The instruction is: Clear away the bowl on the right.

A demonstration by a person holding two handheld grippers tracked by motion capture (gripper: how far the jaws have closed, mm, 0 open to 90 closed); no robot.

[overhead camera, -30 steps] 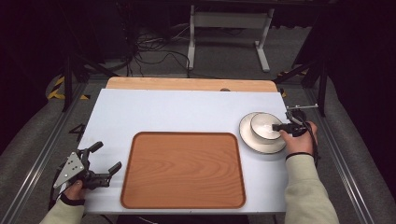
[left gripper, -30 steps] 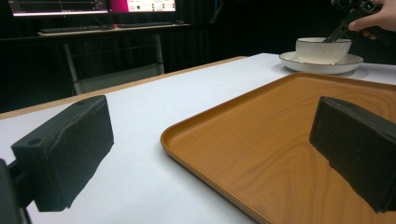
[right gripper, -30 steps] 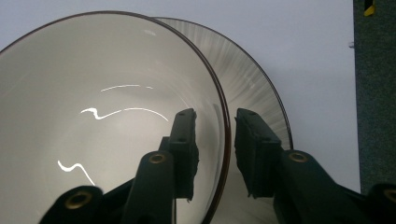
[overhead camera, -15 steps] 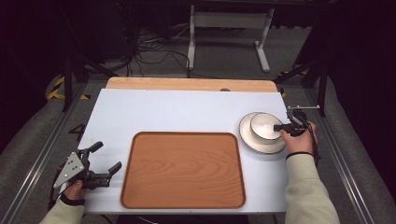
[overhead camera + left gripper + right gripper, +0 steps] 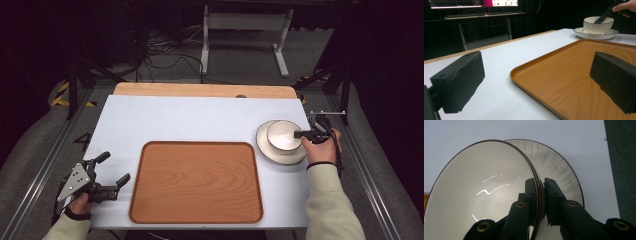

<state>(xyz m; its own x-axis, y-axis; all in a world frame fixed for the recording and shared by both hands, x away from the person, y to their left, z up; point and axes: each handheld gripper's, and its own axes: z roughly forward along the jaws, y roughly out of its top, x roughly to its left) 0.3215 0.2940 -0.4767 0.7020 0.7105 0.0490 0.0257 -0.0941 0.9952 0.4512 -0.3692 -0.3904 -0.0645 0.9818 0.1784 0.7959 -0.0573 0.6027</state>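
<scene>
A white bowl [image 5: 283, 135] with a dark rim stands on a white plate [image 5: 280, 156] at the table's right side. My right gripper [image 5: 298, 134] reaches in from the right and is shut on the bowl's near rim. In the right gripper view one jaw sits inside the bowl [image 5: 481, 190] and the other outside, over the plate [image 5: 559, 162], with the right gripper [image 5: 541, 192] pinching the rim. My left gripper [image 5: 114, 167] rests open at the front left, beside the wooden tray [image 5: 196, 146]. Nothing is between the jaws of the left gripper [image 5: 536, 82].
The empty tray [image 5: 574, 75] lies at the middle front of the white table [image 5: 190, 117]. A wooden strip [image 5: 200, 90] runs along the far edge. Metal rails flank the table, and a stand with cables sits on the floor behind.
The right gripper's jaws have drawn a little closer on the bowl's rim. Bowl, plate and left gripper stay where they were.
</scene>
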